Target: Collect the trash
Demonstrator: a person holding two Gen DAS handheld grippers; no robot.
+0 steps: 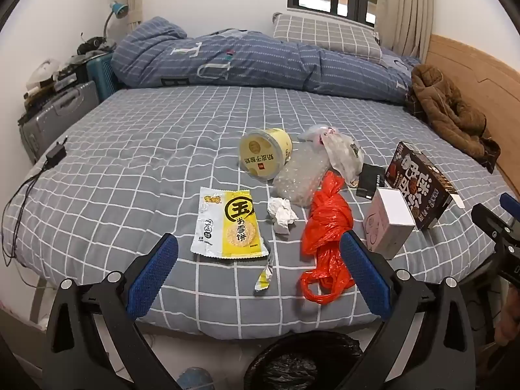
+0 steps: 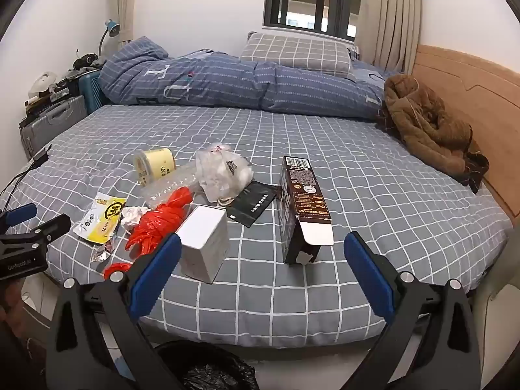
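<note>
Trash lies on the grey checked bed (image 1: pixel 136 149). In the left wrist view I see a yellow snack wrapper (image 1: pixel 229 224), a crumpled tissue (image 1: pixel 281 215), a red plastic bag (image 1: pixel 325 230), a yellow tub (image 1: pixel 265 154), bubble wrap (image 1: pixel 300 175), a white box (image 1: pixel 388 219) and a dark carton (image 1: pixel 419 183). My left gripper (image 1: pixel 260 253) is open and empty above the bed's near edge. My right gripper (image 2: pixel 261 253) is open and empty, with the white box (image 2: pixel 204 243) and the dark carton (image 2: pixel 300 208) just ahead. A bin with a black liner (image 1: pixel 305 364) stands below.
A rolled blue duvet (image 1: pixel 253 61) and a pillow (image 1: pixel 325 35) lie at the far side. A brown jacket (image 1: pixel 451 110) lies by the wooden headboard (image 1: pixel 477 71). A charger with its cable (image 1: pixel 55 156) sits at the left edge. Suitcases (image 1: pixel 61 113) stand at the left.
</note>
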